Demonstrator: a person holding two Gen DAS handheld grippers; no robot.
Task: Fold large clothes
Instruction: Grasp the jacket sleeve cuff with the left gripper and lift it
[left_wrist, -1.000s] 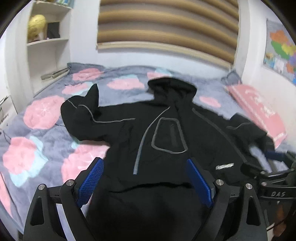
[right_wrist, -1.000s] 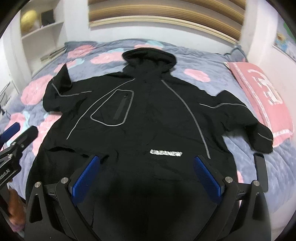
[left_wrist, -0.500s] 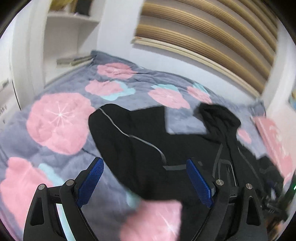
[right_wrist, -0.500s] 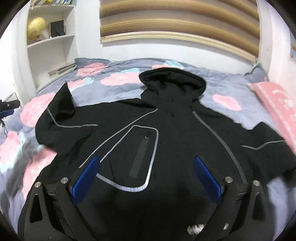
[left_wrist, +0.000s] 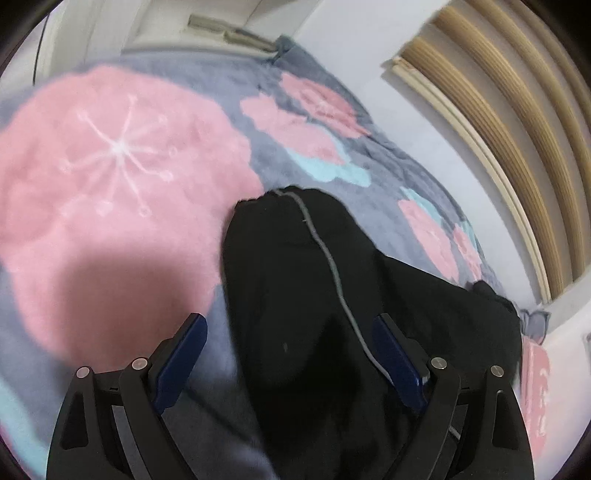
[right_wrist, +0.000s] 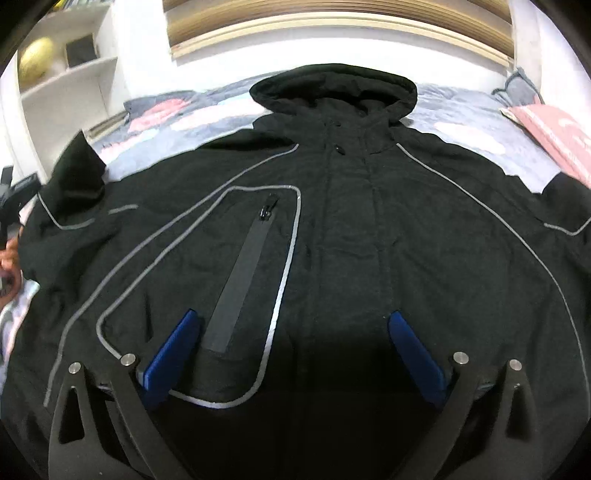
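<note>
A large black hooded jacket (right_wrist: 369, 229) with grey piping lies front-up and spread out on the bed, hood (right_wrist: 332, 86) toward the headboard. My right gripper (right_wrist: 293, 321) is open and empty, low over the jacket's chest by the zip pocket (right_wrist: 243, 269). In the left wrist view, my left gripper (left_wrist: 290, 325) is open and empty just above the jacket's sleeve (left_wrist: 295, 258), whose cuff (left_wrist: 273, 201) points away from me. The left gripper also shows at the left edge of the right wrist view (right_wrist: 14, 195).
The bed has a grey blanket (left_wrist: 122, 155) with pink flowers. A pink pillow (right_wrist: 554, 133) lies at the far right. White shelves (right_wrist: 62, 77) stand at the far left. A slatted wooden headboard (left_wrist: 517, 122) backs the bed.
My left gripper has swung left and dropped close over the sleeve. My right gripper has moved forward and lower over the jacket's chest. Both stayed open.
</note>
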